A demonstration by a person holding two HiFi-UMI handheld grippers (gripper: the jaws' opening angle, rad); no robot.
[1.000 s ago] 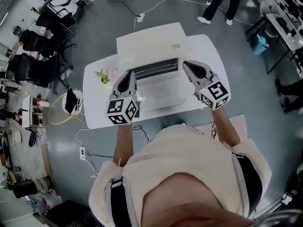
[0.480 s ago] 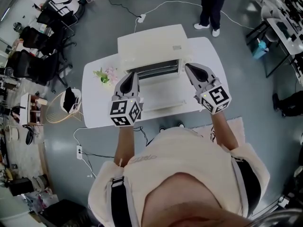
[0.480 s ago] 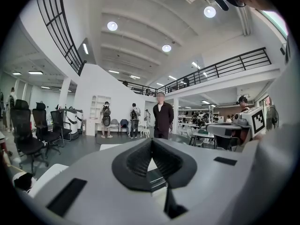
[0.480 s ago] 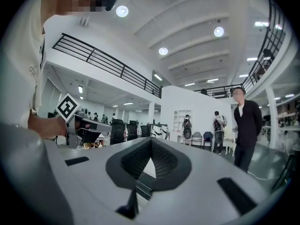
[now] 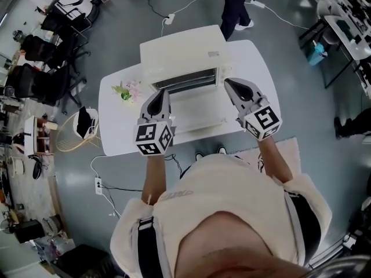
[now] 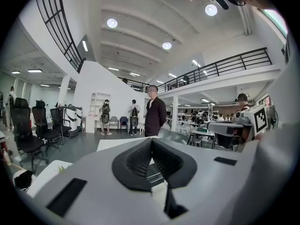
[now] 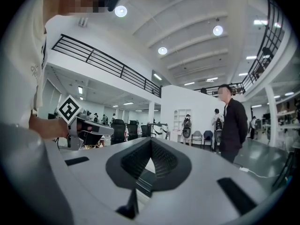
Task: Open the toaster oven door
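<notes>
A white toaster oven (image 5: 182, 54) stands at the back of a white table (image 5: 116, 132). Its door (image 5: 197, 112) lies folded down flat toward me, and the dark slot of the oven mouth (image 5: 185, 83) shows behind it. My left gripper (image 5: 159, 94) hovers over the door's left edge and my right gripper (image 5: 232, 84) over its right edge. In the left gripper view, the left gripper (image 6: 151, 142) has its jaws together on nothing. The right gripper (image 7: 151, 142) stands the same way in its own view. Both point level, out over the oven into the room.
A small bunch of flowers (image 5: 128, 91) lies on the table left of the oven. A wire basket (image 5: 81, 131) sits on the floor at the left, with office chairs (image 5: 43, 68) beyond it. A person in black (image 5: 235, 4) stands behind the table.
Both grippers have stayed beside the folded-down door, with only slight shifts. The person behind the table has walked to the left.
</notes>
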